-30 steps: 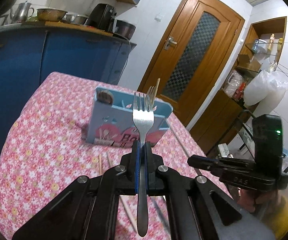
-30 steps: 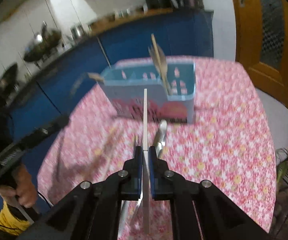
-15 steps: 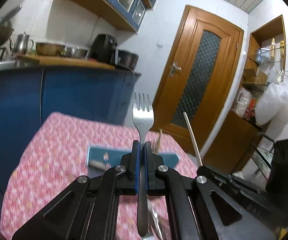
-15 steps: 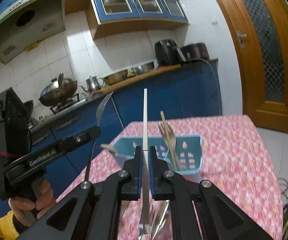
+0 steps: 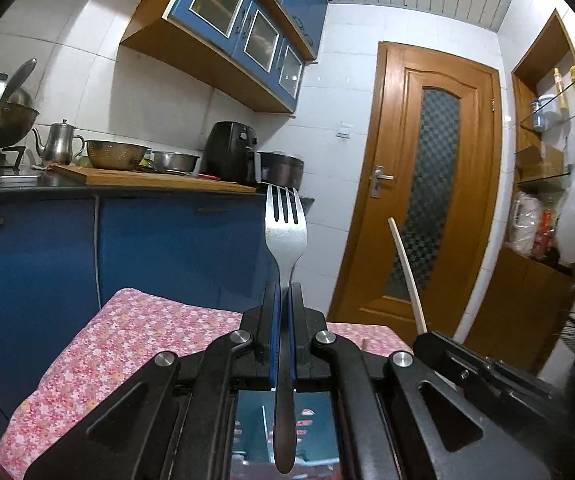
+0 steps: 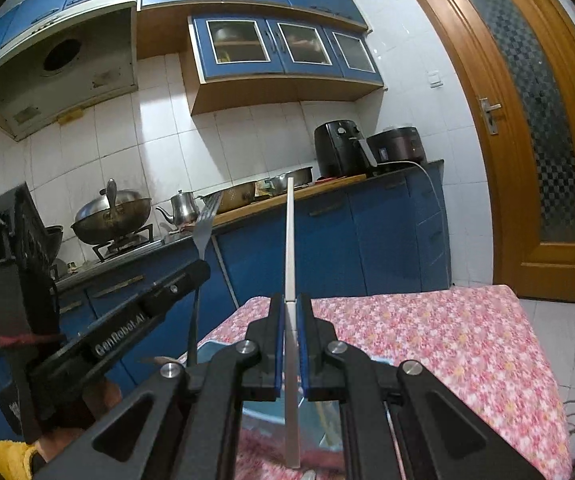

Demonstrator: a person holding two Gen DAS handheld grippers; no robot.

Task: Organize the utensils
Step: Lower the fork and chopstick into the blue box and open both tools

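Left wrist view — left gripper (image 5: 283,304) clamps a fork (image 5: 285,236); right gripper (image 6: 291,312) pinches a chopstick (image 6: 289,240).

A home kitchen is showing here. Blue wall cabinets (image 6: 287,50) with glass panes are hanging over white tiled walls, and a range hood (image 6: 57,76) is sitting above a gas stove where a lidded wok (image 6: 111,216) is resting. A steel kettle (image 5: 59,142), a colander (image 5: 115,154) and a wooden cutting board (image 5: 147,178) are lying along the countertop (image 6: 327,184) over blue base cabinets, with a black air fryer (image 6: 337,148) and a rice cooker (image 6: 395,144) standing at its end. A wooden door (image 5: 427,184) with patterned glass is closing off the room, and a tabletop (image 6: 467,328) in a pink floral cloth is standing in front.
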